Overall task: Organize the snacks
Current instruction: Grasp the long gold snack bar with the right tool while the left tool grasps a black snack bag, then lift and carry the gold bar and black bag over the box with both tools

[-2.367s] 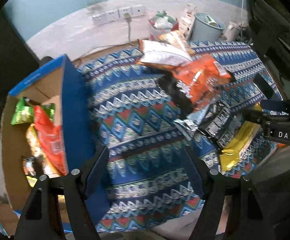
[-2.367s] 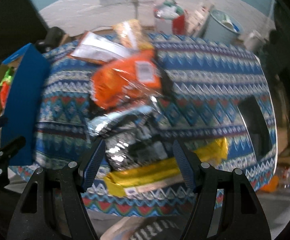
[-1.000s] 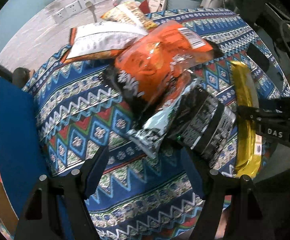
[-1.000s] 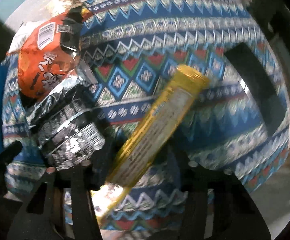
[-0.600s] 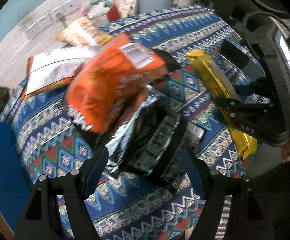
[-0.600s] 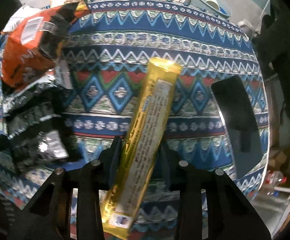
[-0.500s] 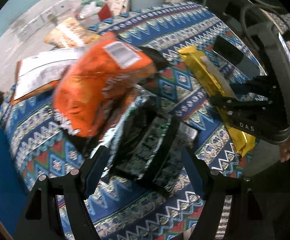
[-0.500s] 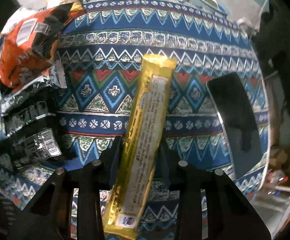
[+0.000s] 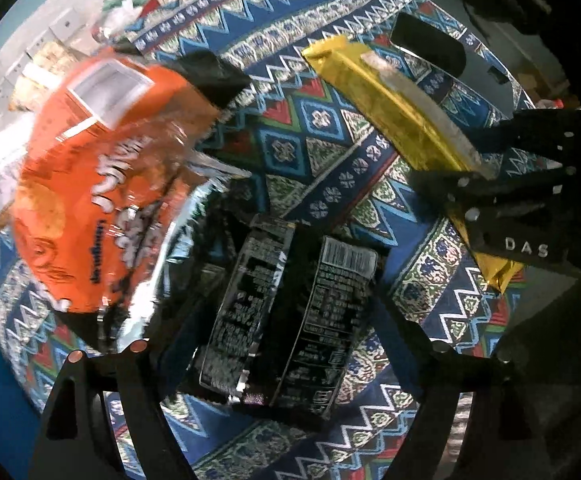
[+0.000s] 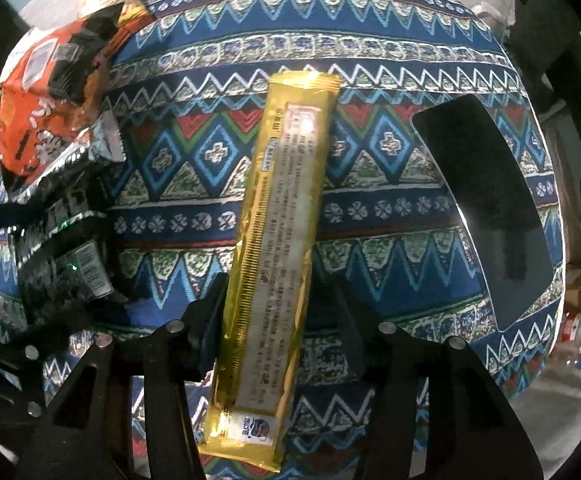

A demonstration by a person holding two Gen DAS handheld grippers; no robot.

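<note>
Two hand-held grippers, jaws just opening: left (image 9: pixel 282 344) straddles black packet (image 9: pixel 286 320), right (image 10: pixel 278 320) straddles gold packet (image 10: pixel 278 236).

Gold packet (image 10: pixel 278 240), orange bag (image 9: pixel 102 184), black packet (image 9: pixel 290 320), blue zigzag-and-diamond patterned tablecloth (image 10: pixel 370 60)

Glossy gold foil on the long snack pack (image 10: pixel 276 240) — crinkled, mirror-bright. Shiny orange plastic chip bag (image 9: pixel 102 184); black packet (image 9: pixel 290 320) with slick film. Woven patterned cloth (image 10: pixel 370 52) over the counter — matt, textured.
</note>
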